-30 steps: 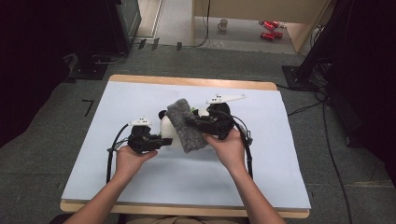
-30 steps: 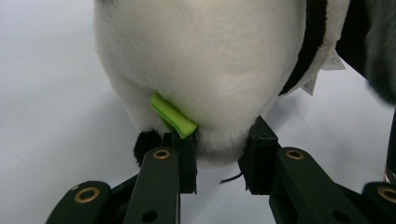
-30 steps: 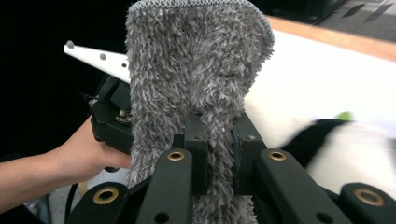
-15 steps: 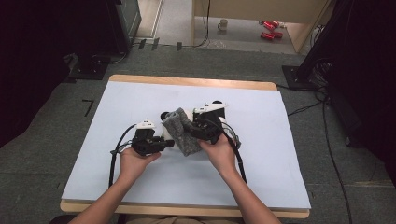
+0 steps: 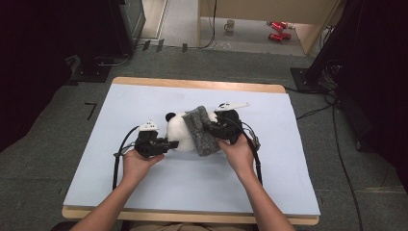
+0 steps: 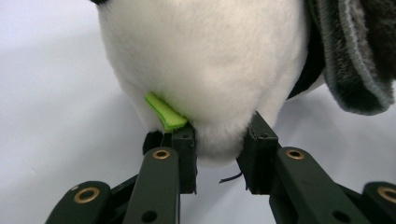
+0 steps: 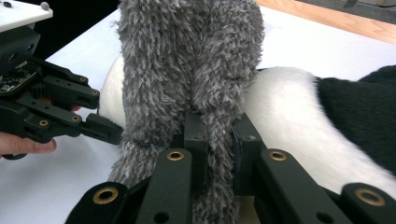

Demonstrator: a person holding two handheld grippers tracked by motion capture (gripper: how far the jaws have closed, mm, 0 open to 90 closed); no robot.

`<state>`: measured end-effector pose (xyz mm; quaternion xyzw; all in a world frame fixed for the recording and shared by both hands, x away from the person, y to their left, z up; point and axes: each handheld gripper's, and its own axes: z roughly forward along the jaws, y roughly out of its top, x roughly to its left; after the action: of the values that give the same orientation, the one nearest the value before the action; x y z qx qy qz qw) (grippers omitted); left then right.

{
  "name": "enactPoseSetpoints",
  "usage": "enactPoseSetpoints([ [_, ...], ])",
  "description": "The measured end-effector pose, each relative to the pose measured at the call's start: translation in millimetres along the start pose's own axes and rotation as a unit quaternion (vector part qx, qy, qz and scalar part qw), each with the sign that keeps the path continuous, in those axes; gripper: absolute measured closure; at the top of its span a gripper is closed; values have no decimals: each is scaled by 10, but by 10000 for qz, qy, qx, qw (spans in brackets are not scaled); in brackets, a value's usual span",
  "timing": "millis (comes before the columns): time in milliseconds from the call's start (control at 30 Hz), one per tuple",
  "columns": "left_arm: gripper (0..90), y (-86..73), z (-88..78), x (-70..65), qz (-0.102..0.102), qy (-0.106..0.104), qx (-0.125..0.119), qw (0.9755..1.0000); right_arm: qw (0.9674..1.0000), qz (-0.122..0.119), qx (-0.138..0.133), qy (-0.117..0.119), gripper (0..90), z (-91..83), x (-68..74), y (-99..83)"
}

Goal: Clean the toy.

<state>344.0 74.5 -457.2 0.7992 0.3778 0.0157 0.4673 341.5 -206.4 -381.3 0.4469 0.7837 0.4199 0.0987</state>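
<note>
A white and black panda plush (image 5: 177,128) lies on the pale blue table top (image 5: 192,183), with a grey fuzzy cloth (image 5: 199,130) draped over it. My left gripper (image 5: 169,143) is shut on the plush's white fur (image 6: 205,70), beside a green tag (image 6: 164,113). From the other side, my right gripper (image 5: 210,128) is shut on a fold of the grey cloth (image 7: 187,60). In the right gripper view the white plush body (image 7: 285,116) lies behind the cloth, and the left gripper (image 7: 100,127) reaches in from the left.
The table has a wooden edge (image 5: 202,84) at the far side. On the floor beyond it stand a mug (image 5: 230,24) and red cans (image 5: 276,30). Dark equipment (image 5: 86,29) and cables (image 5: 337,125) flank the table.
The right gripper has moved down and right with the grey cloth, laying it over the plush. The panda's white body and black ear show more at the cloth's left. The left gripper stayed put.
</note>
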Motion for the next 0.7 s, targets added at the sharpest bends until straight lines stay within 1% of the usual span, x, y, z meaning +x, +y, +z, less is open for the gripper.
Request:
enactPoseSetpoints([
  [67, 710, 3, 2, 23, -10, 6, -11, 10000, 10000, 34, -21, -28, 807, -28, -29, 5],
  [200, 710, 7, 3, 49, -34, -14, -31, 10000, 9998, 175, -84, -54, 807, -94, -120, 10],
  [400, 710, 15, 11, 84, -80, -54, -63, 9999, 9995, 278, -117, -38, 806, -187, -252, 12],
  [567, 710, 24, 12, 111, -98, -61, -63, 9999, 9987, 452, -189, -139, 806, -280, -383, -4],
  [600, 709, 25, 13, 114, -119, -66, -69, 9999, 9985, 490, -188, -153, 806, -291, -398, -8],
  [700, 708, 29, 17, 123, -98, -64, -82, 9999, 9981, 551, -217, -177, 804, -320, -452, -33],
])
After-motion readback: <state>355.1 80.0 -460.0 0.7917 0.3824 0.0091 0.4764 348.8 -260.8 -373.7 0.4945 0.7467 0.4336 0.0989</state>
